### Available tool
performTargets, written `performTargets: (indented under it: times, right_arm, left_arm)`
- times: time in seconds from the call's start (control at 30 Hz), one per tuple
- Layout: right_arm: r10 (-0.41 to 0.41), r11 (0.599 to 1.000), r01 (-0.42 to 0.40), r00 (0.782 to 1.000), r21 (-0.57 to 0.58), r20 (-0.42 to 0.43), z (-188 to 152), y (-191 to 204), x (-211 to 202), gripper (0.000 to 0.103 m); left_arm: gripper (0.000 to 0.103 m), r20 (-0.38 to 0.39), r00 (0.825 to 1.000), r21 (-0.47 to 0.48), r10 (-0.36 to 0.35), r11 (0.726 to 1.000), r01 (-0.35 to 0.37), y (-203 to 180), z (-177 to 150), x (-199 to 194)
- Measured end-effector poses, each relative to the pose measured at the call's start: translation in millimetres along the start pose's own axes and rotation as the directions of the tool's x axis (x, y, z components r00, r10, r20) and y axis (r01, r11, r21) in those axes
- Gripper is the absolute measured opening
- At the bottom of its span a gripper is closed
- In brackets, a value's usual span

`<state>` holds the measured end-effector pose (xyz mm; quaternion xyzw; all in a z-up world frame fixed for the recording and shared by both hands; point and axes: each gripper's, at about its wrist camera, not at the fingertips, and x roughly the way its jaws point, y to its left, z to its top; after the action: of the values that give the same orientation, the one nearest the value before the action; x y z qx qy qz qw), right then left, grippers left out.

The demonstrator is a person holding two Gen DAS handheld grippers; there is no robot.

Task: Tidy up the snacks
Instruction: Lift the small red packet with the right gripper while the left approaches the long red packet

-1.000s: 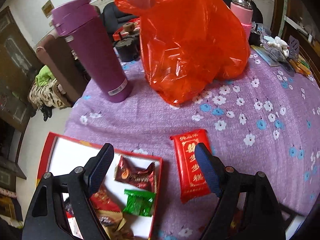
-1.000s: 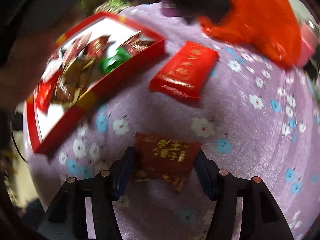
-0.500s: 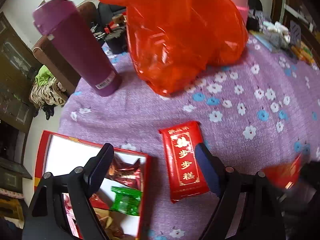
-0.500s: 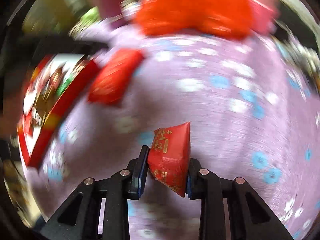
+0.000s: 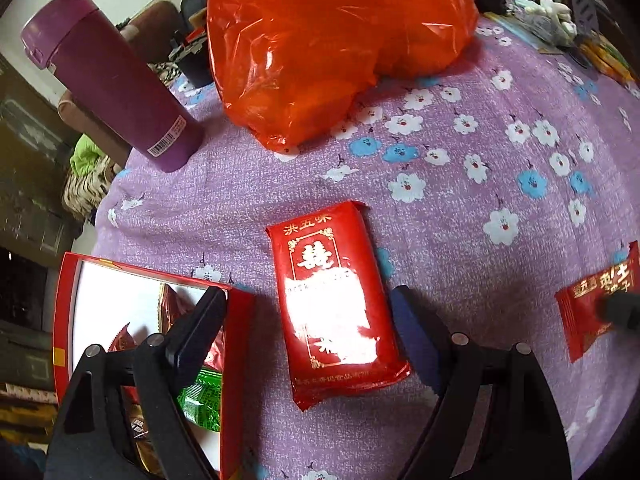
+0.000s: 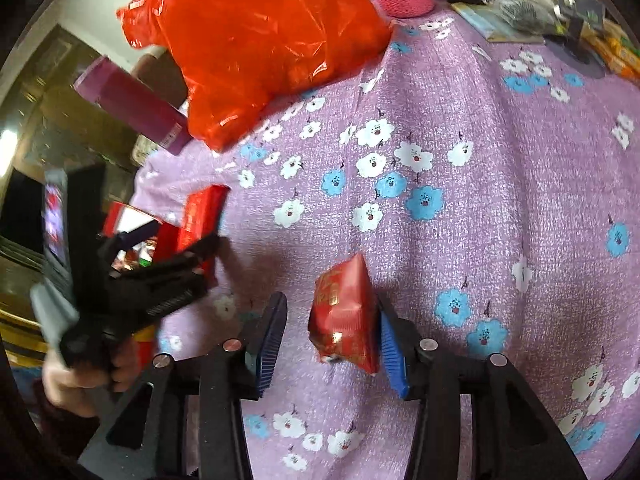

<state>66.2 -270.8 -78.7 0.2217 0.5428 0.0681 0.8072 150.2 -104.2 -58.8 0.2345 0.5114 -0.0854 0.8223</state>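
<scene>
In the left wrist view, the left gripper [image 5: 308, 320] is held wide apart over the large red packet [image 5: 334, 300], which lies flat on the purple flowered tablecloth [image 5: 460, 200] between the jaws, untouched by them; just beside it the red box [image 5: 64, 304] is seen to hold several wrapped snacks, a green one [image 5: 200, 400] among them, while an orange plastic bag [image 5: 328, 40] and a purple flask [image 5: 116, 80] stand farther back. In the right wrist view, the jaws of the right gripper [image 6: 330, 334] have just been opening: the small red packet [image 6: 346, 314] is seen between them, resting against one blue pad and clear of the other, so it is released rather than gripped.
</scene>
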Motion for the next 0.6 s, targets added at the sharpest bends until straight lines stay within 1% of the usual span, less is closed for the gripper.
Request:
performTargets:
  times: [0.07,0.13,0.17,0.23,0.3,0.33,0.47,0.53,0.6]
  right_arm:
    - [-0.001,1.0,0.001,1.0,0.015,0.013,-1,-5,-4,0.051]
    - [0.014,0.999,-0.015,1.0,0.034,0.021,2,-11,-6,0.051]
    - [0.013,0.999,-0.015,0.999,0.051,0.03,3,-15,-9,0.052]
    - [0.016,0.998,-0.018,0.999,0.068,0.037,1,-20,-17,0.054]
    - [0.017,0.997,-0.019,0.999,0.074,0.032,1,-23,-19,0.056]
    - [0.011,0.997,-0.013,1.0,0.073,0.029,2,-23,-18,0.056]
    - [0.01,0.997,-0.011,1.0,0.073,0.022,3,-20,-13,0.056]
    - [0.011,0.997,-0.014,1.0,0.078,0.027,3,-20,-12,0.057]
    - [0.012,0.997,-0.014,1.0,0.08,0.028,4,-19,-11,0.058]
  left_arm:
    - [0.084,-0.007,0.999,-0.004,-0.036,0.999,0.036,0,-3,-6]
    - [0.084,-0.001,0.997,-0.02,-0.079,0.997,0.079,7,-2,-14]
    - [0.084,0.005,0.996,-0.03,-0.084,0.996,0.084,11,-1,-16]
    - [0.084,0.03,0.996,-0.054,-0.087,0.995,0.089,22,1,-28]
    - [0.084,0.061,0.992,-0.059,-0.114,0.991,0.117,28,2,-42]
    - [0.084,0.074,0.987,-0.057,-0.141,0.988,0.146,28,0,-49]
    - [0.084,0.045,0.964,-0.053,-0.261,0.963,0.263,20,-8,-49]
    - [0.084,0.016,0.962,-0.065,-0.274,0.959,0.275,17,-14,-39]
    - [0.084,-0.006,0.963,-0.089,-0.271,0.959,0.269,20,-19,-27]
